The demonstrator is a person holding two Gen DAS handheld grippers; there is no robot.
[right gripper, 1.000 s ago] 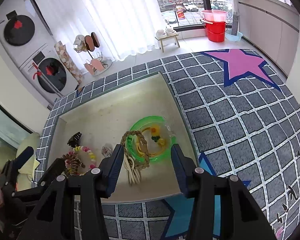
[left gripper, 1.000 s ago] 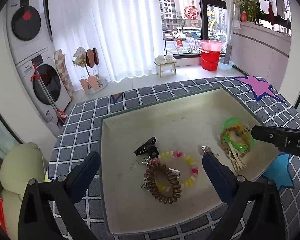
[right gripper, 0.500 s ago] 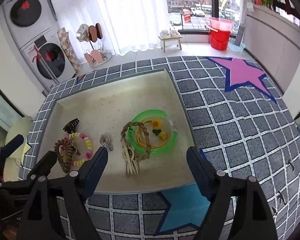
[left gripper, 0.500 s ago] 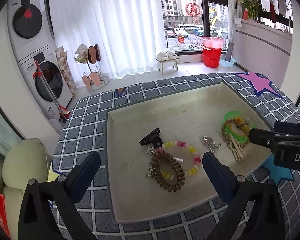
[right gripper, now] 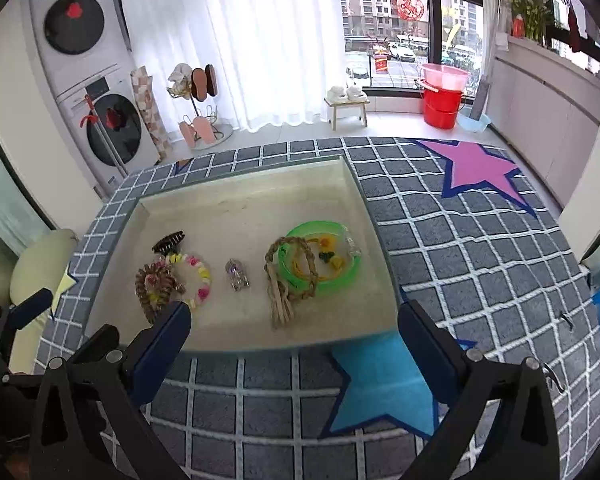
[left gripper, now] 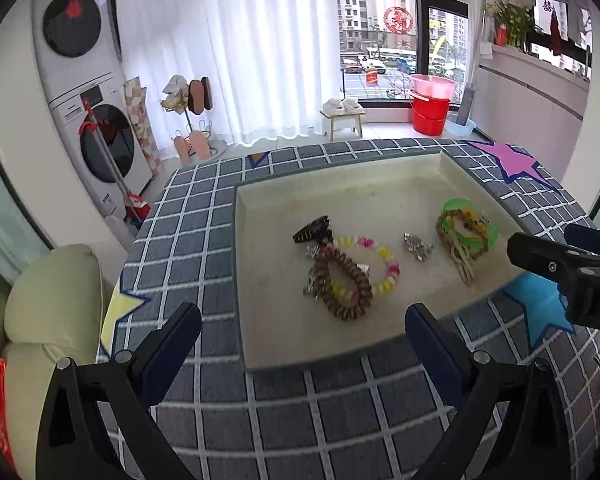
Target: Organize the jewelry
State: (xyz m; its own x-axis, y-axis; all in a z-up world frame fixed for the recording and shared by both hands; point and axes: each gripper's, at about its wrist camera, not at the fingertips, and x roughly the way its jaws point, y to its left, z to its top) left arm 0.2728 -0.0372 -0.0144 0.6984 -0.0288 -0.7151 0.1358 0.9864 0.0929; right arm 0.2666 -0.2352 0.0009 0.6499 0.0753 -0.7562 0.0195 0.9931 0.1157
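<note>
Two groups of jewelry lie in the shallow tray point(right gripper: 244, 184). At nine o'clock the coil hair tie point(right gripper: 154, 286), bead bracelet point(right gripper: 198, 276) and black claw clip point(right gripper: 168, 241) overlap, so a grasp there could lift several pieces together. At the centre lies a small silver charm point(right gripper: 236, 275). At three o'clock the green ring dish point(right gripper: 320, 254) holds yellow pieces, with a braided cord point(right gripper: 286, 280) across its rim. The right gripper point(right gripper: 294, 330) has just been opening, nothing between; the left gripper point(left gripper: 302, 326) is apart, empty, above the desk point(right gripper: 480, 260).
</note>
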